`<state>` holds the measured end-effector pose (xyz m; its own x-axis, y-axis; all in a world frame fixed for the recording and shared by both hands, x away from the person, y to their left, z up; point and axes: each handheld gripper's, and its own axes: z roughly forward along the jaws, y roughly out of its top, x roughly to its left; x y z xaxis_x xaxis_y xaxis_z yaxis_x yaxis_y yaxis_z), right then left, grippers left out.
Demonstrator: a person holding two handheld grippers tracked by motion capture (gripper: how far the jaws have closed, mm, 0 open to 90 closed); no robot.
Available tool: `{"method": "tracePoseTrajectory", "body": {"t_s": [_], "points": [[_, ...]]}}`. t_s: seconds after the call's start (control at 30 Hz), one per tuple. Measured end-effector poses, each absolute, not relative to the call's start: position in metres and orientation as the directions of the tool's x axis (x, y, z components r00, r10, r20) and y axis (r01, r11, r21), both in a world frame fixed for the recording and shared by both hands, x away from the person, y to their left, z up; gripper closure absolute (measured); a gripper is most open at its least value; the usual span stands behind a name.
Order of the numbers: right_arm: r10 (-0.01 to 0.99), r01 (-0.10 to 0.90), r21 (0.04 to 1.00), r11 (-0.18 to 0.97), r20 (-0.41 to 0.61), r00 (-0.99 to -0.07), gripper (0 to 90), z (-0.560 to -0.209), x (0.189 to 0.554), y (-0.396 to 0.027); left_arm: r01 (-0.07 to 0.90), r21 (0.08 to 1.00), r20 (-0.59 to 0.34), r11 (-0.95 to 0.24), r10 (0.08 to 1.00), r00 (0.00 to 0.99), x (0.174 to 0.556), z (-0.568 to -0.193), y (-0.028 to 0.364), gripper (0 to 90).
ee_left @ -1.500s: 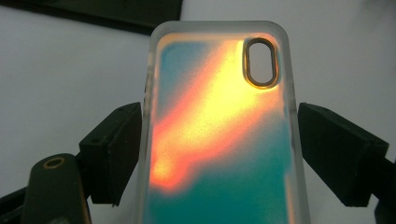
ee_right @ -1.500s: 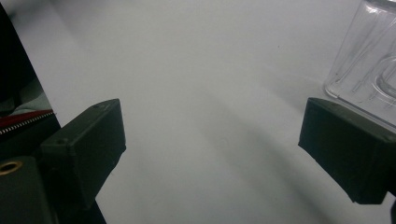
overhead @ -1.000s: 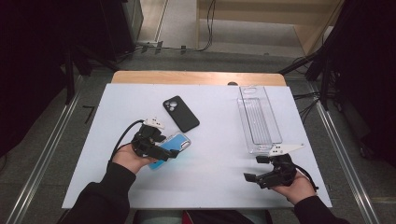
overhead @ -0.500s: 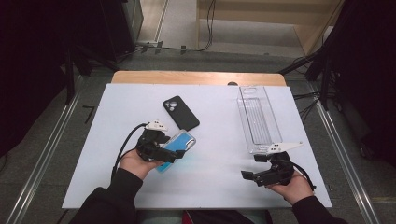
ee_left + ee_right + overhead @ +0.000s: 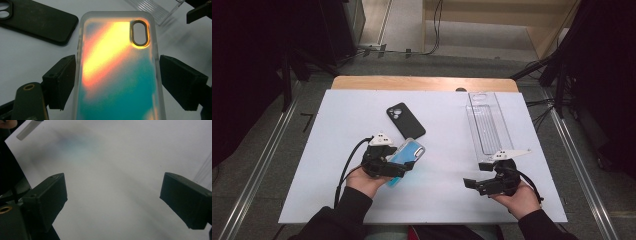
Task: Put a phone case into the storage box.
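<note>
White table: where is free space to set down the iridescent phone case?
Free on the white table: the middle strip between iridescent case and clear tray, and the far-left corner beside the black case. Crowded: around the black case and left gripper, and at the tray's near end by the right gripper.

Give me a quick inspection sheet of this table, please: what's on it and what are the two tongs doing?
Surface: white board on a wooden table, flat.
Job's things: shiny case, held just off the board's near left; black case lies behind it; clear tray lies at the right.
Clutter: nothing seen.
Grippers: left tongs clamp the shiny case by its long sides; right tongs are open over bare board, holding nothing.
Cables: one black cable trails from the left tongs along the sleeve; floor cables run beyond the table.
Surroundings: metal rails on both sides, dark stands behind.
</note>
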<state>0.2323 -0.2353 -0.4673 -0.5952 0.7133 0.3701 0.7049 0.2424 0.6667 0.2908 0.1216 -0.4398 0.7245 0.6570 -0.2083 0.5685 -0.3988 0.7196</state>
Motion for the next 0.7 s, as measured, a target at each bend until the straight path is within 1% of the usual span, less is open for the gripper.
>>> {"method": "tracePoseTrajectory", "body": {"t_s": [0.17,0.33,0.6,0.7], "points": [[0.712,0.709,0.663,0.24,0.376,-0.593,5.7,-0.465,0.235,-0.226,0.538,0.746,-0.18,-0.392,0.66,0.729,0.287,-0.444,0.118,17.0],[0.708,0.708,0.667,0.232,0.383,-0.593,5.7,-0.462,0.238,-0.218,0.541,0.766,-0.198,-0.348,0.672,0.713,0.285,-0.448,0.117,17.0],[0.703,0.702,0.675,0.225,0.386,-0.597,5.8,-0.457,0.245,-0.205,0.476,0.818,-0.146,-0.322,0.686,0.713,0.279,-0.455,0.112,17.0],[0.702,0.705,0.676,0.217,0.394,-0.593,6.2,-0.455,0.248,-0.2,0.467,0.832,-0.151,-0.299,0.688,0.709,0.278,-0.458,0.111,17.0]]}}
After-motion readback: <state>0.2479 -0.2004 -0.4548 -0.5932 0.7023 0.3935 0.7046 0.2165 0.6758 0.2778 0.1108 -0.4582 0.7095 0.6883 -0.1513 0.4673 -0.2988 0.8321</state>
